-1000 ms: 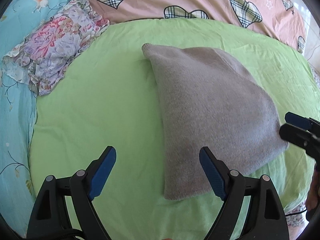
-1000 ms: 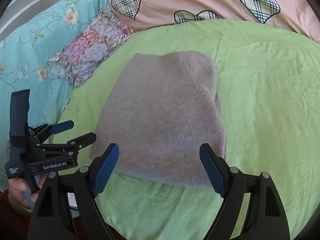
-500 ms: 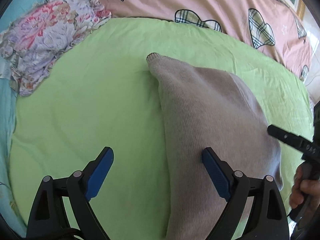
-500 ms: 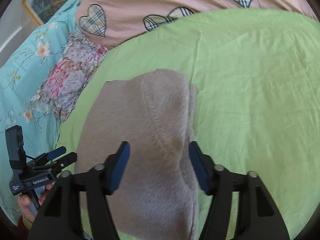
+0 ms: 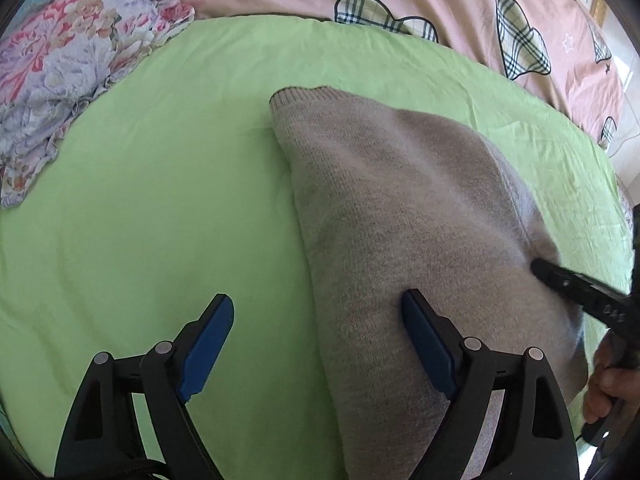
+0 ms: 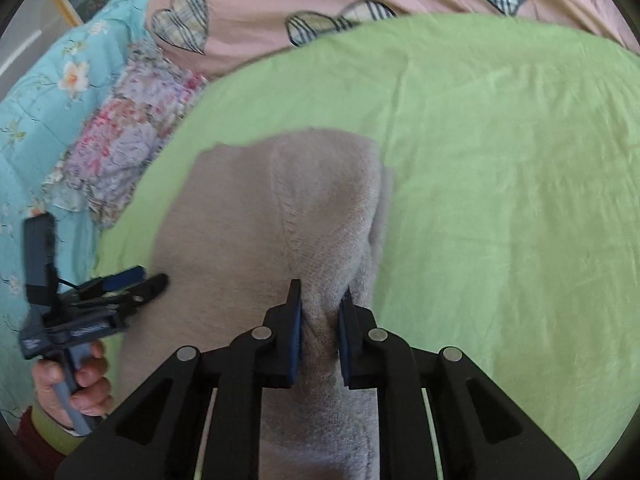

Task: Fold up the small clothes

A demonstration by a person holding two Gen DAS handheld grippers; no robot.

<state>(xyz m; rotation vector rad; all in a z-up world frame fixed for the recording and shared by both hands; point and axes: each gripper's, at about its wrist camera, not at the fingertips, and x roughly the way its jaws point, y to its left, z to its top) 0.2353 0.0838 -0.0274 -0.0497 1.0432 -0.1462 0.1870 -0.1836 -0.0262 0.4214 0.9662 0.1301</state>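
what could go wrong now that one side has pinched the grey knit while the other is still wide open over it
1. The right tool is shut on a bunched ridge of the grey knit garment, perhaps several layers, so lifting could drag the whole folded piece across the green sheet instead of turning one flap.
2. The left tool is open and holds nothing, so nothing anchors the near edge.
3. The pinch sits near one side, so a fold may come out skewed.
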